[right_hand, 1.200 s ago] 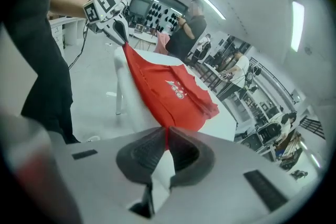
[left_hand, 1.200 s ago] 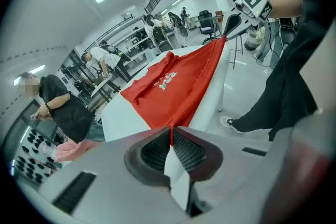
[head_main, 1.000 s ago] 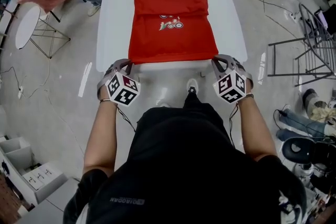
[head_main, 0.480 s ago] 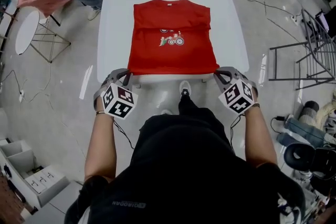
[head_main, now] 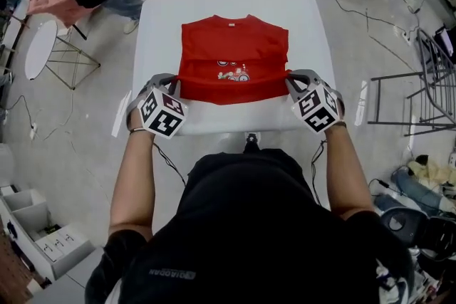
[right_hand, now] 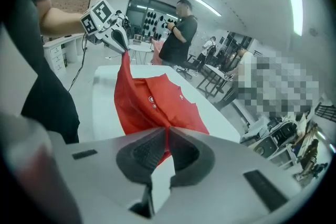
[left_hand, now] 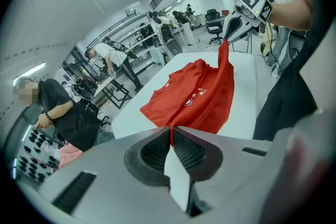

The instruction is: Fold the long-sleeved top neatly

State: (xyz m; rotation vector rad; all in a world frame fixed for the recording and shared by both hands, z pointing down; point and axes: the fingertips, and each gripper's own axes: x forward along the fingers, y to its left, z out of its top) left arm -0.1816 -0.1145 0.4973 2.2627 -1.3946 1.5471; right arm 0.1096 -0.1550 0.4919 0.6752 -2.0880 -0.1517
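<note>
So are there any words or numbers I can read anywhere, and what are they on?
Nothing reads clearly.
White print on the person's black top: upside down and too small to read.
Picture print on the red top: any letters are too small.
Neck label: too small.
Marker cubes: black-and-white squares, no words.

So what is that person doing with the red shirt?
A person is folding a red top on a white table, with a gripper in each hand. The left gripper and the right gripper are each shut on a near corner of the top, holding that end up off the table. The collar end lies flat. The fold is not finished yet.
</note>
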